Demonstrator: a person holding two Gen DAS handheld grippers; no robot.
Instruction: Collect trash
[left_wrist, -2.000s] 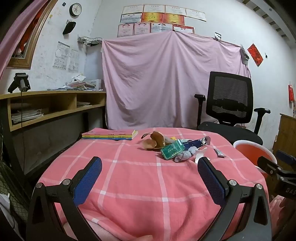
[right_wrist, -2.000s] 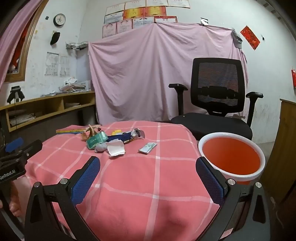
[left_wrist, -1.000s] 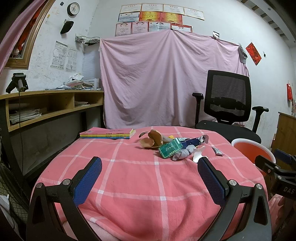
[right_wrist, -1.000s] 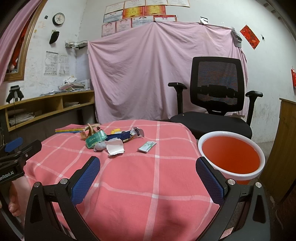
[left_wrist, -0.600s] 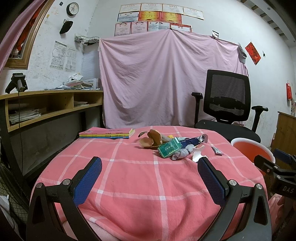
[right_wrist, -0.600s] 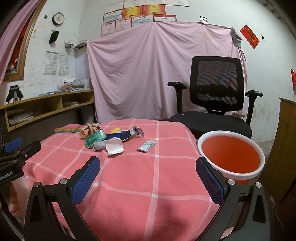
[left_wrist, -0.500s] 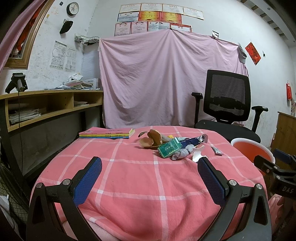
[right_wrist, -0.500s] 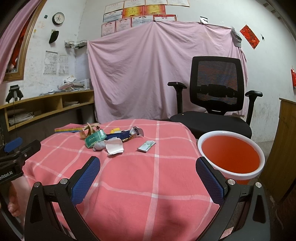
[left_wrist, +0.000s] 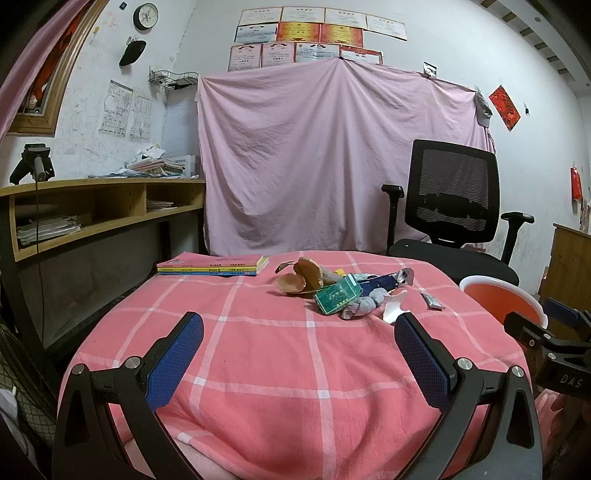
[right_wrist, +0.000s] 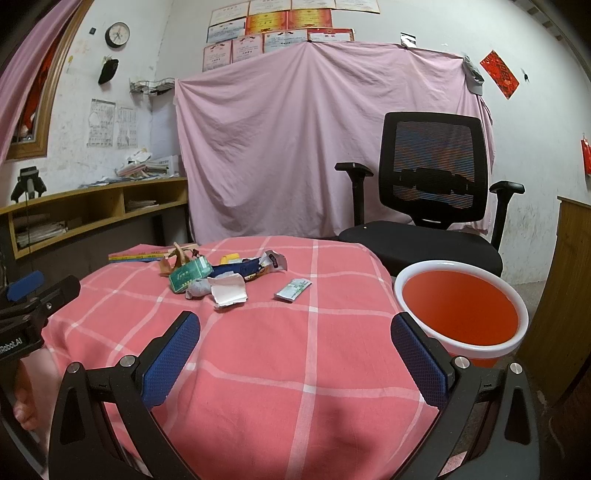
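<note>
A heap of trash lies past the middle of the pink checked tablecloth (left_wrist: 280, 354): a green box (left_wrist: 337, 296) (right_wrist: 189, 274), brown peel (left_wrist: 300, 277), a blue wrapper (right_wrist: 240, 266), a grey wad (right_wrist: 198, 288), torn white paper (right_wrist: 228, 291). A small green-white packet (right_wrist: 293, 289) (left_wrist: 431, 300) lies apart to the right. A red bin with a white rim (right_wrist: 460, 311) (left_wrist: 502, 300) stands beside the table's right edge. My left gripper (left_wrist: 299, 350) and right gripper (right_wrist: 295, 349) hover open over the near edge, holding nothing.
Stacked books (left_wrist: 210, 266) lie at the table's far left. A black office chair (right_wrist: 430, 206) stands behind the table and bin, before a pink sheet (left_wrist: 332, 158). A wooden shelf desk (left_wrist: 92, 206) runs along the left wall. A wooden cabinet (right_wrist: 569, 295) stands at right.
Both grippers drew back slightly and levelled over the two seconds; in the last half second nothing visibly moves. The trash lies where it was.
</note>
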